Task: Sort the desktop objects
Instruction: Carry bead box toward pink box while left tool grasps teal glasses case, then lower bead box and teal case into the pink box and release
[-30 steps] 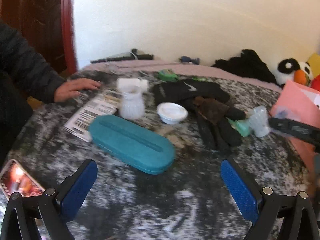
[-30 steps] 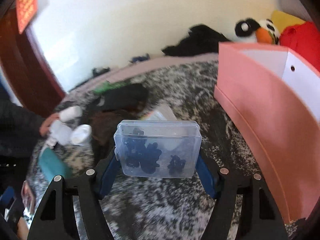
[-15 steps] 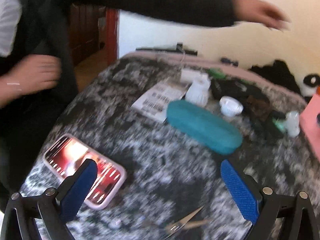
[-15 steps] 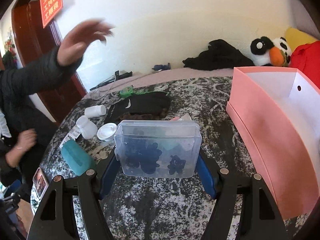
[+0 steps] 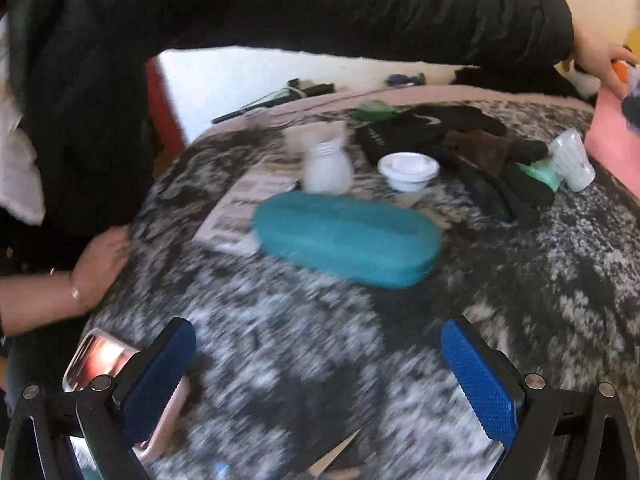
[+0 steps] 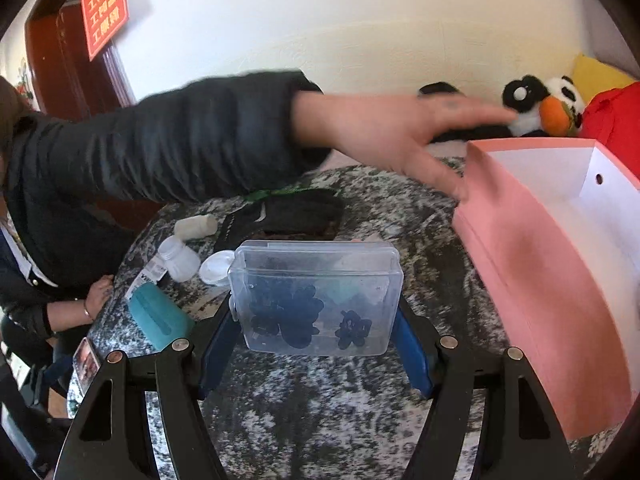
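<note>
Clear plastic case [image 6: 316, 296] is sitting clamped in the right hand-held gripper [image 6: 316, 332], probably heading for the pink box [image 6: 532, 280] at the surface's right edge once the person's hand [image 6: 392, 136] clears its rim; left hand-held gripper [image 5: 316, 376] is hanging apart, empty.

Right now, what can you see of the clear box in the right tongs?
The clear plastic box is a rectangular, see-through container with rounded corners and its lid closed. Inside are dark blue clumped pieces, too small to identify. It is held level above the speckled table, clamped at both ends between the blue pads of the right tongs. The pink box stands open beside it.

phone [image 5: 100, 364] behind gripper; scissors [image 5: 336, 456] cropped
</note>
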`<state>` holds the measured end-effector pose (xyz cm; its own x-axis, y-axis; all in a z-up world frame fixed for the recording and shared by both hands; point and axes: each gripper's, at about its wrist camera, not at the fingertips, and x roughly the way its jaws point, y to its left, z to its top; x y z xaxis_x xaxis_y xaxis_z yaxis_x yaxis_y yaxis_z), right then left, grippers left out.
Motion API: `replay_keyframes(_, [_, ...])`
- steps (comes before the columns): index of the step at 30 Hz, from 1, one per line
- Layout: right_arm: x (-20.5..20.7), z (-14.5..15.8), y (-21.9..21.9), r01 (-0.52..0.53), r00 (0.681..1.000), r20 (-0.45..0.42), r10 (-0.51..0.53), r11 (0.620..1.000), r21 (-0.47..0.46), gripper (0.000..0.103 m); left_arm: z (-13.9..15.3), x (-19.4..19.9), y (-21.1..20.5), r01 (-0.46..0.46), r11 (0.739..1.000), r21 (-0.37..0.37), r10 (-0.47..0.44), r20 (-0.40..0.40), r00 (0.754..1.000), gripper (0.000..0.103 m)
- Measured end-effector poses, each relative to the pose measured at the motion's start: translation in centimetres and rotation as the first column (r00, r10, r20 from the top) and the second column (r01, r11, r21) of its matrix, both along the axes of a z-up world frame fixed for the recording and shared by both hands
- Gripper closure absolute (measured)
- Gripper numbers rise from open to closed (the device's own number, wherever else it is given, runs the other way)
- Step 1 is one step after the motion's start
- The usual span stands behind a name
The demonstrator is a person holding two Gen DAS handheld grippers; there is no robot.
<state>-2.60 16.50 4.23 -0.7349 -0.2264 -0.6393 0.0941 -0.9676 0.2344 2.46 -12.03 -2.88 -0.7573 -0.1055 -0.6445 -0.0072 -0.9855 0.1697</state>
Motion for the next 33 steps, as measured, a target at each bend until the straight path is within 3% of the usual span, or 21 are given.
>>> replay_keyframes(3, [0.0, 0.1, 0.7, 0.013, 1.0, 0.001, -0.013, 1.0, -0.009, 0.029, 0.3, -2.6, 1.2, -0.051, 0.999, -0.004, 0.051, -0.018, 0.999, 0.001])
replay_keyframes(7, [-0.2, 0.3, 1.5, 0.022, 1.0, 0.006, -0.022, 0.999, -0.023, 0.029, 0.3, -7.7, 0.9, -0.212, 0.973, 0.092, 0.207, 0.057, 0.977, 0.001])
replay_keyframes(9, [-0.2, 0.5, 1.7, 0.021, 1.0, 0.002, -0.021, 0.999, -0.027, 0.029, -0.1, -9.7, 0.5, -0.302, 0.944, 0.131, 0.29, 0.104, 0.951, 0.001])
replay_keyframes(11, [-0.1, 0.8, 1.6, 0.016, 1.0, -0.004, -0.016, 0.999, -0.03, 0.029, -1.1, -11.8, -0.1, -0.432, 0.892, 0.137, 0.408, 0.173, 0.897, 0.001])
replay_keyframes(13, [-0.1, 1.0, 1.5, 0.006, 1.0, -0.008, -0.006, 1.0, -0.028, 0.029, -2.5, -13.1, -0.4, -0.548, 0.83, 0.104, 0.517, 0.223, 0.826, 0.001])
replay_keyframes(14, [0.0, 1.1, 1.5, 0.0, 1.0, -0.011, 0.0, 1.0, -0.028, 0.029, -3.0, -13.3, -0.5, -0.579, 0.806, 0.117, 0.546, 0.23, 0.806, 0.0])
replay_keyframes(16, [-0.1, 1.3, 1.7, -0.01, 1.0, -0.015, 0.009, 0.999, -0.043, 0.029, -3.6, -13.4, -0.4, -0.619, 0.772, 0.142, 0.584, 0.225, 0.78, 0.0])
replay_keyframes(19, [0.0, 1.6, 2.1, -0.016, 1.0, -0.023, 0.015, 0.997, -0.072, 0.029, -4.2, -13.6, 0.8, -0.651, 0.75, 0.117, 0.629, 0.18, 0.757, 0.0])
replay_keyframes(21, [0.0, 1.9, 2.3, -0.016, 0.999, -0.03, 0.013, 0.996, -0.086, 0.029, -5.0, -13.5, 1.0, -0.664, 0.727, 0.177, 0.636, 0.191, 0.748, 0.0])
replay_keyframes(22, [0.0, 2.0, 2.5, -0.016, 0.999, -0.034, 0.013, 0.995, -0.095, 0.029, -6.1, -14.2, 0.9, -0.664, 0.718, 0.209, 0.616, 0.251, 0.746, 0.0])
replay_keyframes(24, [0.1, 2.0, 2.7, -0.019, 0.999, -0.031, 0.015, 0.991, -0.131, 0.028, -7.4, -15.2, 1.2, -0.665, 0.726, 0.174, 0.611, 0.28, 0.74, 0.0])
replay_keyframes(26, [0.1, 2.1, 2.4, -0.039, 0.999, -0.03, 0.035, 0.989, -0.139, 0.029, -7.4, -15.7, 1.8, -0.634, 0.759, 0.148, 0.599, 0.222, 0.769, 0.0])
replay_keyframes(27, [0.1, 2.2, 2.1, -0.036, 0.999, -0.034, 0.032, 0.993, -0.109, 0.029, -7.4, -15.5, 1.6, -0.627, 0.761, 0.168, 0.594, 0.206, 0.777, 0.001])
replay_keyframes(28, [0.2, 2.3, 1.9, -0.034, 0.999, -0.041, 0.031, 0.996, -0.081, 0.029, -7.4, -15.2, 1.3, -0.621, 0.758, 0.198, 0.59, 0.195, 0.783, 0.007])
replay_keyframes(29, [0.4, 2.5, 1.5, -0.041, 0.998, -0.048, 0.038, 0.997, -0.066, 0.029, -7.3, -14.8, 1.0, -0.614, 0.755, 0.228, 0.586, 0.184, 0.789, 0.02])
replay_keyframes(30, [0.5, 2.6, 1.2, -0.048, 0.997, -0.055, 0.045, 0.998, -0.051, 0.029, -7.2, -14.4, 0.7, -0.598, 0.761, 0.251, 0.572, 0.173, 0.802, 0.024])
replay_keyframes(31, [0.7, 2.8, 0.9, -0.056, 0.997, -0.061, 0.053, 0.998, -0.042, 0.029, -7.1, -14.3, 0.7, -0.565, 0.785, 0.252, 0.539, 0.169, 0.825, 0.032])
replay_keyframes(33, [1.0, 3.1, 0.4, -0.071, 0.995, -0.071, 0.068, 0.997, -0.036, 0.029, -6.7, -13.9, 0.7, -0.494, 0.834, 0.247, 0.467, 0.162, 0.869, 0.035])
